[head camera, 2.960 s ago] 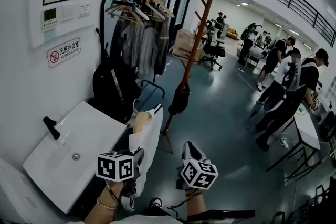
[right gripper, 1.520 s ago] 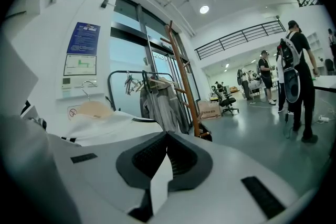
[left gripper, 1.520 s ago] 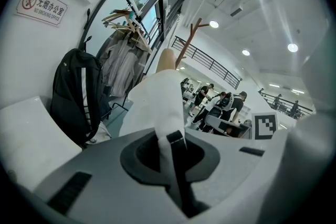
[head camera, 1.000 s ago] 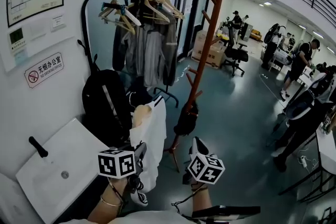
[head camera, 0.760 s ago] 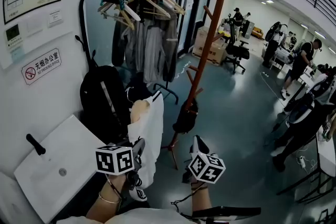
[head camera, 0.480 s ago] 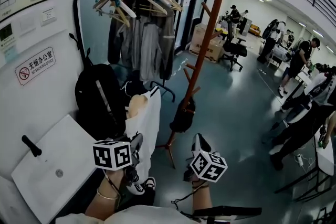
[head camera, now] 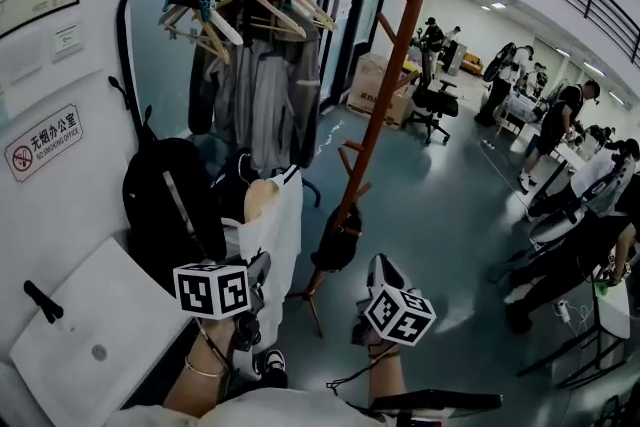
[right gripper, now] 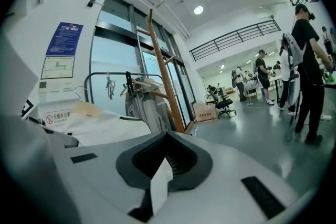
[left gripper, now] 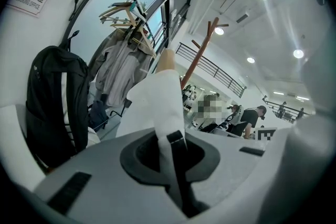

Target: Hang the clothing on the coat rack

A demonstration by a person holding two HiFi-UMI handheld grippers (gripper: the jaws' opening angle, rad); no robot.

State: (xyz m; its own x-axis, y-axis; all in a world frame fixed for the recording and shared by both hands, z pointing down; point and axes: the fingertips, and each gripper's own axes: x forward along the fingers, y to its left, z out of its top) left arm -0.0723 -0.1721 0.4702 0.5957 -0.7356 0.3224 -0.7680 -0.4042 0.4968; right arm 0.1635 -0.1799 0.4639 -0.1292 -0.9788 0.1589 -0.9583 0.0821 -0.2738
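the left claw (left gripper: 170,147) is closed tight on a fold of the white shirt (left gripper: 157,97), which rises out of the jaws to a wooden hanger (left gripper: 167,57) at its top. in the head view the shirt hangs upright just ahead of this claw, beside a black backpack (head camera: 165,205) by the wall. the right claw (right gripper: 160,178) has its jaws drawn together. only a small white sliver shows there, and i cannot tell what it is. this claw is held low, to the right of the shirt and apart from it. ahead stands the brown coat rack (head camera: 385,65), its pegs slanting up, with a small black bag (head camera: 335,240) hung low on it. the shirt is near the rack but not touching it. left of the rack a black rail (head camera: 120,45) carries grey clothes (head camera: 262,95). people (head camera: 560,115) stand far off at the right.
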